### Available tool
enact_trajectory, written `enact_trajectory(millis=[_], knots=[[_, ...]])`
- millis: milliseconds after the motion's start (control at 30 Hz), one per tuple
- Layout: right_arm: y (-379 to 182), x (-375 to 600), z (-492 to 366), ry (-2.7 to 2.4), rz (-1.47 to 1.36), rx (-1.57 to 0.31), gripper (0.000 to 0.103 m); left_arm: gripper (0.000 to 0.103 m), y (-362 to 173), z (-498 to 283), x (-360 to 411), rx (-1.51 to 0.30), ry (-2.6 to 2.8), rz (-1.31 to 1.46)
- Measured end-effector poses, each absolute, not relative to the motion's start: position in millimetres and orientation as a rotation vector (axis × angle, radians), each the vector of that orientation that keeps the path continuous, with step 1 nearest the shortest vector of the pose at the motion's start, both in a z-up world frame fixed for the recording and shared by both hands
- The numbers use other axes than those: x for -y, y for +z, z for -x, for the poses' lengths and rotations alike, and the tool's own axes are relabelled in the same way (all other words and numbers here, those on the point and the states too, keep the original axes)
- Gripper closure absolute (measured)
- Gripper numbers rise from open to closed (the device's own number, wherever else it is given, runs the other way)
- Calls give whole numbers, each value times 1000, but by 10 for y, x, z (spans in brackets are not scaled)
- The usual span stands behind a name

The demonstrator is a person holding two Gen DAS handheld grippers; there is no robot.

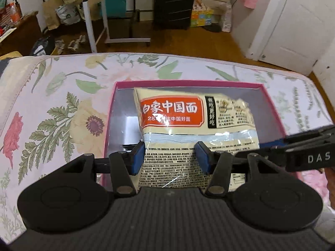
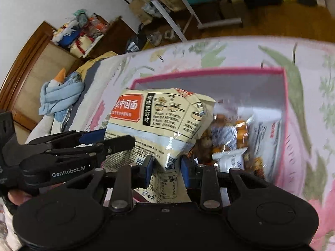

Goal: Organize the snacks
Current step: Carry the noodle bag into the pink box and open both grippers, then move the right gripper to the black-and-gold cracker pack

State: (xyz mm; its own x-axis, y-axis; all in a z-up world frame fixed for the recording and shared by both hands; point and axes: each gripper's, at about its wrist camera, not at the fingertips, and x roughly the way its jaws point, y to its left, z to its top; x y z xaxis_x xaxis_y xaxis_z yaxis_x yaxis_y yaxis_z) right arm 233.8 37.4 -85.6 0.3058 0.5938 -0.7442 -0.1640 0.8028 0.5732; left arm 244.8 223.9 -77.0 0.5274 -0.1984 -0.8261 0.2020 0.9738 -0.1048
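I have a cream noodle packet (image 2: pixel 161 123) in both tongs — my right tongs (image 2: pixel 166 170) are pinched tight on its lower corner, and my left tongs (image 1: pixel 170 156) clamp the printed lower part between their blue pads (image 1: pixel 137 159). The packet hangs tilted over the pink box (image 1: pixel 188 83), which sits on the bed's floral cover (image 1: pixel 62 104). Inside the box, toward its right side, lie other wrapped snacks (image 2: pixel 232 146) — blurred, so I can't tell what they are.
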Motion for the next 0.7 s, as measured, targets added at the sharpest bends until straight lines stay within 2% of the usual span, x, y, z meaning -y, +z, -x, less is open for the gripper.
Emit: enact_trajectory(millis=[167, 700], knots=[[-908, -419, -2240, 522, -372, -1130, 58, 48, -886, -2375, -2165, -934, -166, -63], [-32, 818, -1335, 432, -377, -989, 49, 47, -299, -1772, -1707, -911, -332, -35]])
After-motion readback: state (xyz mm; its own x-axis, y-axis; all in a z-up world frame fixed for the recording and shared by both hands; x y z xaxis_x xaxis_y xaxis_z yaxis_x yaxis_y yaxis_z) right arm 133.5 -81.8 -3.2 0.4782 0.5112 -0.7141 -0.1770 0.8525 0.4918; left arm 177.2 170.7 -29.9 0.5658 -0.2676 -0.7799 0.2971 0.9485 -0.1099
